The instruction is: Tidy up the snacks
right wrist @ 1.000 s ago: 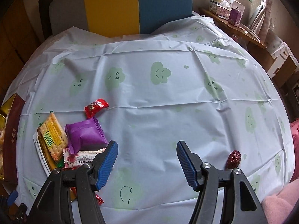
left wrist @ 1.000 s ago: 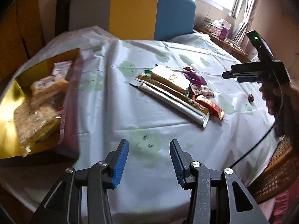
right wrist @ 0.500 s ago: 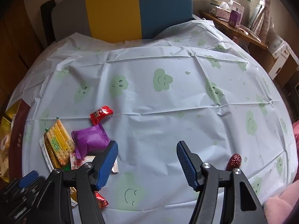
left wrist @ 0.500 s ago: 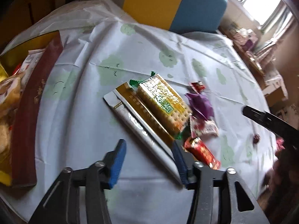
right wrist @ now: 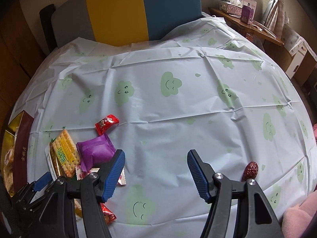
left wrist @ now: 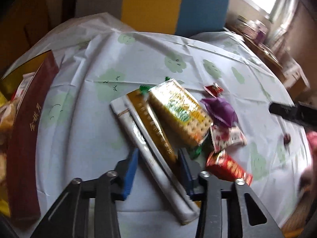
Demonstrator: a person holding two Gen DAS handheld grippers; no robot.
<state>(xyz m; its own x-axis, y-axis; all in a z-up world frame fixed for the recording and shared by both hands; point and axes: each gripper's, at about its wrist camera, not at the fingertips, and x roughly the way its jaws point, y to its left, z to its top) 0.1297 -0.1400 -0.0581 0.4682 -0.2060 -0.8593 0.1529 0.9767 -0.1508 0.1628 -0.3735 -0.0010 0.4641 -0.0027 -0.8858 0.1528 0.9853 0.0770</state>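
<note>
A heap of snacks lies on the cloud-print tablecloth. My left gripper straddles a long silver packet and a gold packet; its jaws are closing and the pads stand just off the packets' edges. Beside them lie a cracker pack, a purple packet, a small red candy, a red-and-white packet and a red packet. My right gripper hangs open over bare cloth, right of the purple packet and cracker pack.
A maroon-and-gold box holding snacks sits at the table's left edge. A red date lies alone near the right front edge. A grey, yellow and blue chair back stands behind the table, with a wooden shelf at the right.
My left gripper swung away from the box and down onto the snack heap, and its jaws narrowed around the long packets. The right gripper stayed put and open.
</note>
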